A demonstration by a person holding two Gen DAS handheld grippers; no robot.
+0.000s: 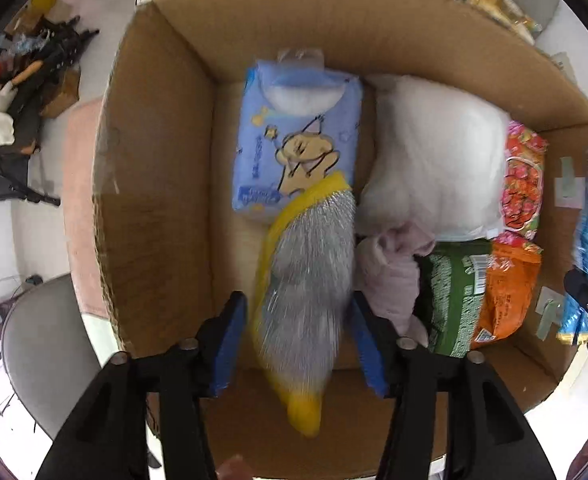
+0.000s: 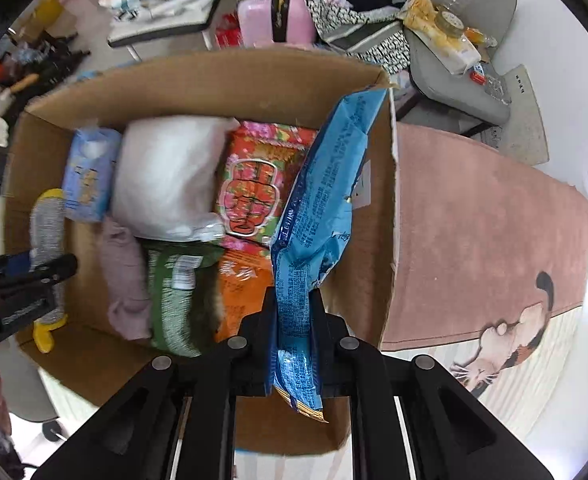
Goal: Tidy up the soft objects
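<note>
An open cardboard box (image 1: 153, 208) holds soft goods: a light-blue pack (image 1: 298, 140), a white pillow-like pack (image 1: 434, 152), a red floral pack (image 1: 524, 176), a pink cloth (image 1: 394, 272), a green pack (image 1: 454, 292) and an orange pack (image 1: 510, 288). My left gripper (image 1: 300, 320) is open over the box, and a grey-and-yellow pouch (image 1: 310, 280) lies blurred between its fingers. My right gripper (image 2: 294, 320) is shut on a blue snack bag (image 2: 322, 200) and holds it above the box's right side (image 2: 390, 208).
The box sits on a pink cat-print rug (image 2: 494, 240). A grey chair (image 1: 41, 344) stands to the left. Cluttered clothes, a pink case (image 2: 277, 8) and a grey chair with bottles (image 2: 454, 32) lie beyond the box.
</note>
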